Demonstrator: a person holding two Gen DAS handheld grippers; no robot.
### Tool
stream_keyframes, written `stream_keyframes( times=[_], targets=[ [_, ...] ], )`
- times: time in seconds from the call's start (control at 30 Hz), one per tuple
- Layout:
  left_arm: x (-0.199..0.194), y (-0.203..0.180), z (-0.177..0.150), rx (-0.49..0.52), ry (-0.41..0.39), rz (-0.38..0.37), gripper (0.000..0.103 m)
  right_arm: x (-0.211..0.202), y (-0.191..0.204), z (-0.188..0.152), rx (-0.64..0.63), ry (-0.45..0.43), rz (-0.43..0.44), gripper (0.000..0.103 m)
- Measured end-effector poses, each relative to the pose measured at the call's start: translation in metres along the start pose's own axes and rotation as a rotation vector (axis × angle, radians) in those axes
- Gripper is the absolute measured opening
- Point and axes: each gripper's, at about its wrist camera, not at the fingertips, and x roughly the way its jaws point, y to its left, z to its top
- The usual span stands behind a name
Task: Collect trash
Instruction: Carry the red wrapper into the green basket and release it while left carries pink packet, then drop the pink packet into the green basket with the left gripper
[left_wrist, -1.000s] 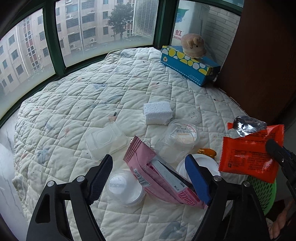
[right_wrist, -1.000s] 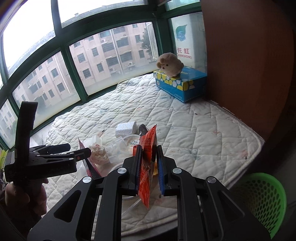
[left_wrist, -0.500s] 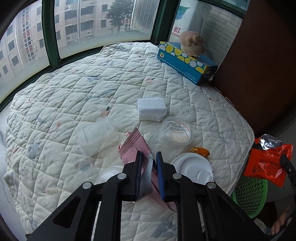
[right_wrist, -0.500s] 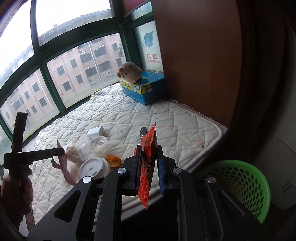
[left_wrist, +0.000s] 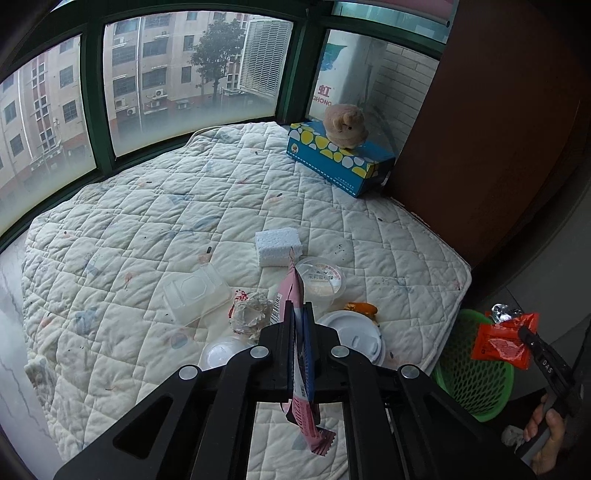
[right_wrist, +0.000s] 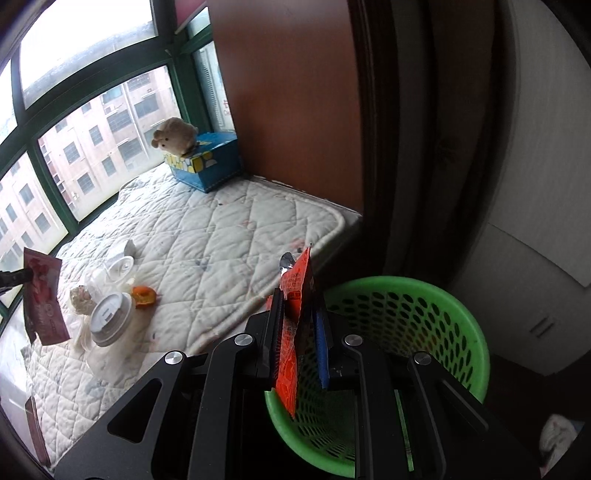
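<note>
The right gripper (right_wrist: 299, 332) is observed directly above the green basket (right_wrist: 424, 306), its jaws clamped on an orange snack wrapper (right_wrist: 295, 295) whose lower edge hangs inside the basket's rim; release has not yet been made. The left gripper (left_wrist: 300, 350), well away from the basket over the quilted mattress (left_wrist: 147, 221), is closed on a pink sachet (left_wrist: 295, 291) that has been lifted clear of the quilt, its jaws having just been closing onto it. No trash can be made out lying in the visible part of the basket (its floor is largely hidden by the gripper), so the task is judged to be at an early stage: two items are in hand and none confirmed deposited. Left on the mattress, on the side nearest the basket, are a white cup lid (left_wrist: 351, 336), an orange scrap (left_wrist: 362, 308), a clear lidded cup (left_wrist: 321, 280), a crumpled wrapper (left_wrist: 251, 314), a clear plastic tray (left_wrist: 195, 295) and a white foam block (left_wrist: 279, 245). Far from the basket, a plush toy (left_wrist: 343, 125) sits on a blue tissue box (left_wrist: 340, 162). Legible writing is limited: "DAS" on the right gripper's body and "GHONG" on a panel behind the window; the printing on the wrappers and the cup cannot be read.
</note>
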Motion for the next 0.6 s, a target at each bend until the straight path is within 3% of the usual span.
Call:
stream_keyframes(
  times=[0.2, 0.3, 0.43, 0.6],
  targets=[
    [-0.021, -0.036, 0.006, 0.063, -0.023, -0.101, 0.005, 0.004, -0.026, -0.012, 0.055, 0.032, -0.036, 0.018],
    [-0.020, -0.065, 0.008, 0.111, -0.020, -0.150, 0.005, 0.003, -0.038, -0.019, 0.080, 0.048, -0.043, 0.023],
    [-0.016, -0.105, 0.008, 0.167, -0.017, -0.220, 0.005, -0.002, -0.047, -0.027, 0.088, 0.049, -0.061, 0.045],
    [-0.001, -0.154, 0.003, 0.221, 0.011, -0.289, 0.005, -0.014, -0.064, -0.034, 0.113, 0.039, -0.062, 0.054]
  ],
)
